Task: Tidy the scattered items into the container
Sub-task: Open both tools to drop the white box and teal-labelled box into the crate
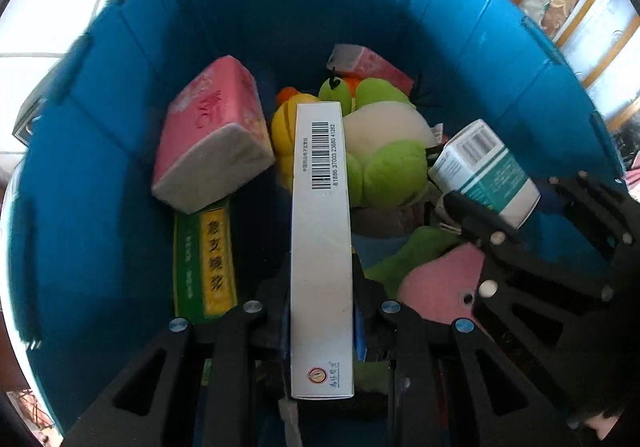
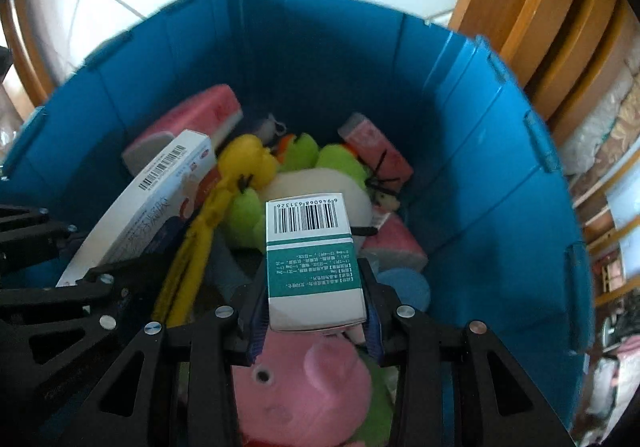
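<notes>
Both tools are over the blue container (image 1: 100,95) right now, each with a load. The left tool (image 1: 322,287) is clamped on a long white box (image 1: 322,231), barcode side up, held lengthwise out over the pile. The right tool (image 2: 316,307) is closed on a teal-and-white box (image 2: 314,263), hanging just above a pink plush (image 2: 304,379).

Plenty is already in: a pink tissue pack (image 1: 212,139) leaning on the left wall, a green-and-yellow box (image 1: 204,263) beneath it, a green plush (image 1: 384,167), a yellow plush (image 2: 244,163), a second pink pack (image 2: 376,147) at the far side, and a blue round item (image 2: 408,287) low on the right.

My read: the tidying is well advanced, and these two boxes only need letting go to join the heap. Whether anything is left scattered outside I can't tell; only a dark object (image 1: 26,119) peeks past the rim on the left, too cut off to identify
</notes>
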